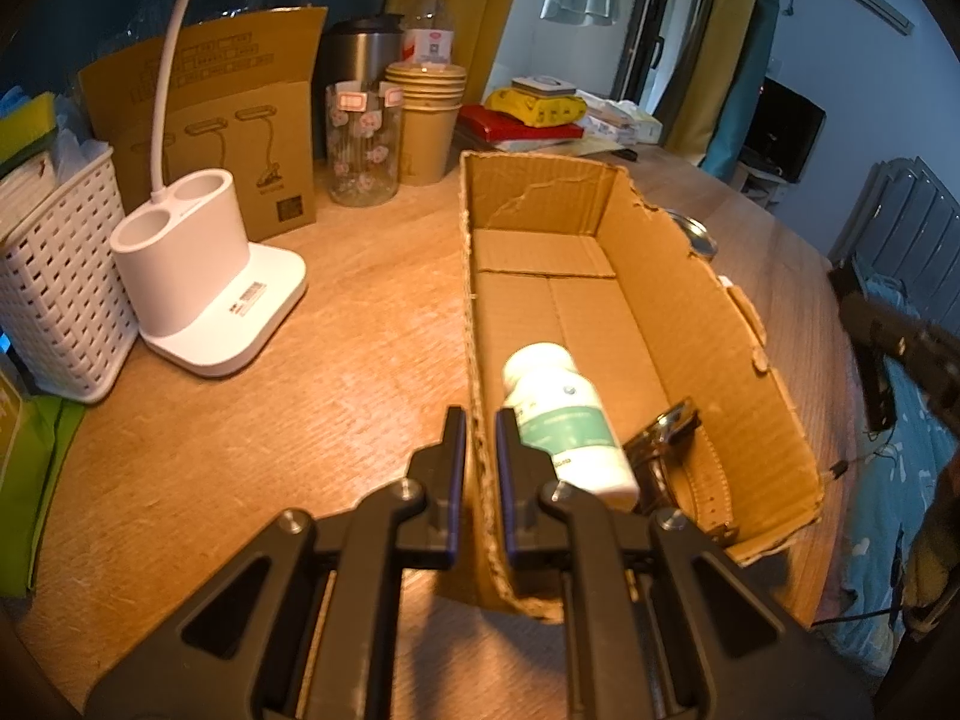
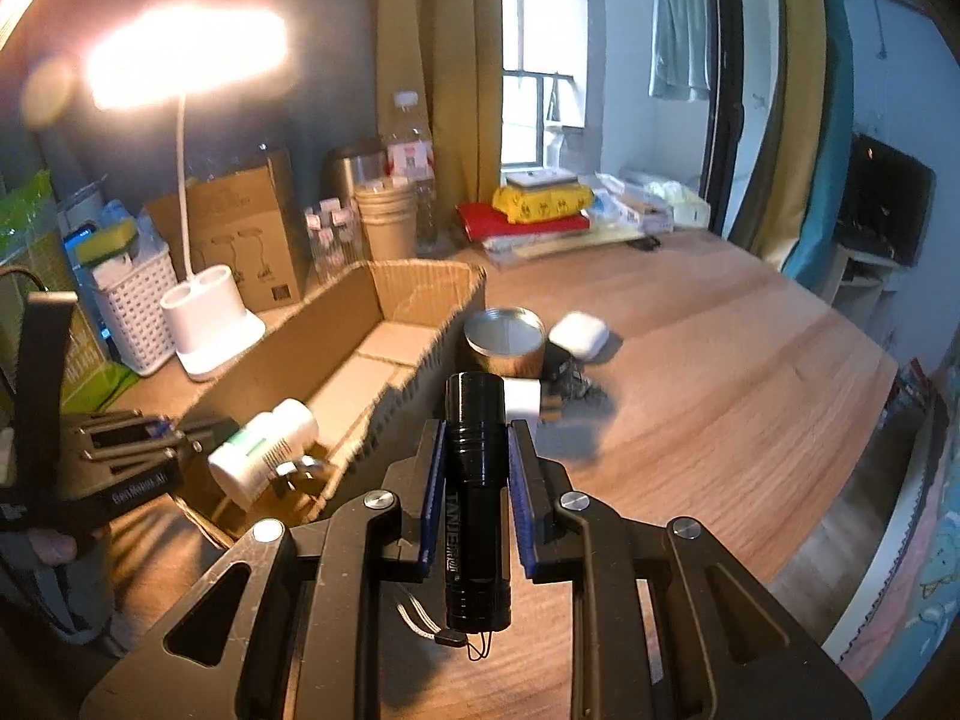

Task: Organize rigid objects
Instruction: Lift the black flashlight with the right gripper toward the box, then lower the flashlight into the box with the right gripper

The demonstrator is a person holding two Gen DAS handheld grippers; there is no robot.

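Observation:
An open cardboard box lies on the wooden table. Inside it lie a white pill bottle with a green label and a brown leather belt with a metal buckle. My left gripper is shut on the box's near left wall. My right gripper is shut on a black flashlight and holds it above the table, just right of the box. The left gripper and the bottle also show in the right wrist view.
Right of the box sit a round metal tin, a white earbud case, a white charger plug and a small dark object. A white lamp base, white basket, glass jar and paper cups stand behind.

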